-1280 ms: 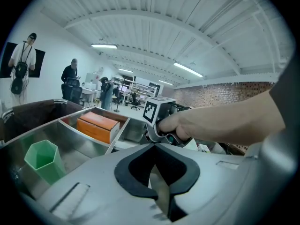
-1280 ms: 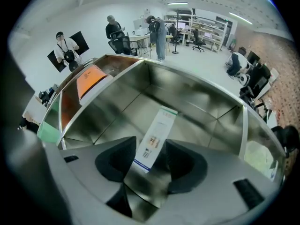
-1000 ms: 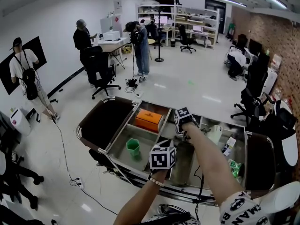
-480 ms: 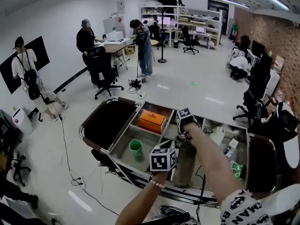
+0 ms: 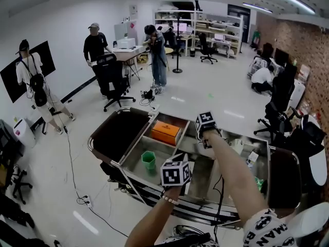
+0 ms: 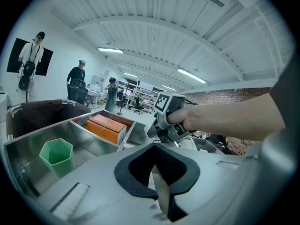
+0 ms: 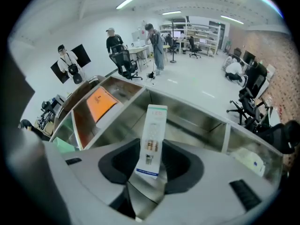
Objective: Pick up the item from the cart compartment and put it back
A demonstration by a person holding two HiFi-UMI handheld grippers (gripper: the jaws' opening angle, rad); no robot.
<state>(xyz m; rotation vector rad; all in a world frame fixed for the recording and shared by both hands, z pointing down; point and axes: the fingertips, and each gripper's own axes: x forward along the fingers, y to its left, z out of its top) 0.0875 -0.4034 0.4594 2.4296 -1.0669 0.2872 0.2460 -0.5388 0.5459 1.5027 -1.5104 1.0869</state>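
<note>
A slim white LED bulb box (image 7: 152,139) stands upright between the pads of my right gripper (image 7: 151,165). The jaws are closing on it and the pads touch its sides. It hangs above the middle steel compartment of the cart (image 5: 119,163). In the head view the right gripper (image 5: 205,137) reaches over that compartment at arm's length; the box is hidden there by the hand. My left gripper (image 5: 179,161) hovers over the cart's near side, jaws together with nothing in them. Seen from the left gripper (image 6: 157,177), the right gripper (image 6: 165,128) is ahead.
An orange box (image 5: 164,131) lies in the far left compartment and a green hexagonal cup (image 5: 148,160) in the near left one. White packages (image 7: 251,161) fill the right compartment. Several people (image 5: 95,48) and office chairs (image 5: 110,78) stand beyond the cart.
The right gripper has risen a little out of the middle compartment and drawn slightly farther away. The left gripper has drifted slightly left.
</note>
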